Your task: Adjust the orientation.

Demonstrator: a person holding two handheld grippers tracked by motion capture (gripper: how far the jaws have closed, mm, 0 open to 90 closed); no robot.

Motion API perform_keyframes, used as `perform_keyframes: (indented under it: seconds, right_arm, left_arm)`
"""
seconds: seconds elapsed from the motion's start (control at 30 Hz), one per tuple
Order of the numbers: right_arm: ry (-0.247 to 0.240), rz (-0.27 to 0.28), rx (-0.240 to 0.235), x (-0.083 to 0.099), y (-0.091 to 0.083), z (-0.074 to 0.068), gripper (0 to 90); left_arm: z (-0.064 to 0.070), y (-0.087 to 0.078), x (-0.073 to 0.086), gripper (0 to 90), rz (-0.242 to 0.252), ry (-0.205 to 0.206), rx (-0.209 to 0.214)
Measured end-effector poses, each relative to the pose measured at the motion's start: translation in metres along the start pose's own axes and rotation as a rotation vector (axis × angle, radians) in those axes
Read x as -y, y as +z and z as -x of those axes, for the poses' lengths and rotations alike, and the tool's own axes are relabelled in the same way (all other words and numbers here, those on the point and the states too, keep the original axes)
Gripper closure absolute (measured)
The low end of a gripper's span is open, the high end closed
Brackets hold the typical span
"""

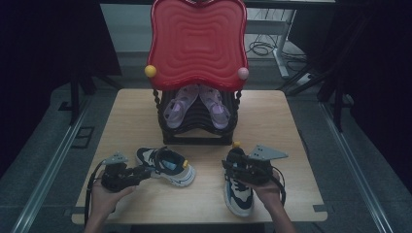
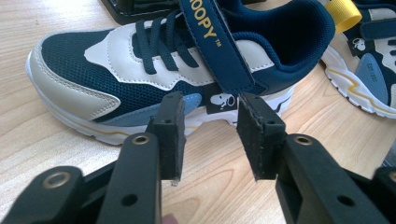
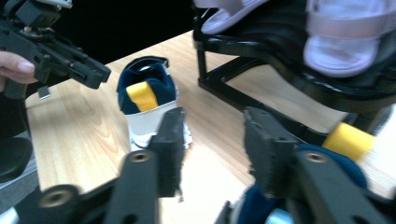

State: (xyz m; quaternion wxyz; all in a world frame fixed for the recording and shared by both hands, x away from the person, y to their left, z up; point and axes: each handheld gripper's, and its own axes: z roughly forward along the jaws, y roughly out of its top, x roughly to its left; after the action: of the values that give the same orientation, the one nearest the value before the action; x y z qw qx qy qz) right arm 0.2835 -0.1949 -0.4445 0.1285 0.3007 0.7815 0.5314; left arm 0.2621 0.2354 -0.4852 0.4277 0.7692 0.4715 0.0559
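On the wooden counter (image 1: 272,121) lie two navy and cream children's sneakers with yellow heel loops. The left sneaker (image 1: 167,165) lies near the middle, and the left gripper (image 1: 143,173) is just beside its side with the jaws open, not touching it. The right sneaker (image 1: 238,189) lies near the front right edge, under the right gripper (image 1: 232,167), whose jaws are also open and hold nothing. Farther away stands a black shoe rack (image 1: 197,128) with a pair of lilac sandals (image 1: 197,104), under a red wavy tray (image 1: 197,41).
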Motion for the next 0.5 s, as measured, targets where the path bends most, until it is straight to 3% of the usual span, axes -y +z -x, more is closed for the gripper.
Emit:
perform_keyframes:
  seconds: [0.07, 0.1, 0.23, 0.5]
  right_arm:
    - [-0.006, -0.009, -0.008, -0.001, 0.002, -0.003, 66.8]
    - [-0.043, -0.034, -0.026, -0.005, 0.01, -0.012, 78.1]
    - [-0.067, -0.074, -0.06, -0.012, 0.021, -0.025, 88.5]
    - [-0.085, -0.114, -0.078, -0.029, 0.044, -0.054, 89.9]
  left_arm:
    - [-0.001, -0.001, 0.0, 60.1, 0.005, -0.003, -0.001]
    - [-0.001, -0.004, -0.001, 57.6, 0.012, -0.007, -0.004]
    - [-0.003, -0.01, -0.001, 55.1, 0.031, -0.01, -0.004]
    - [-0.011, -0.017, 0.0, 51.5, 0.043, -0.022, 0.0]
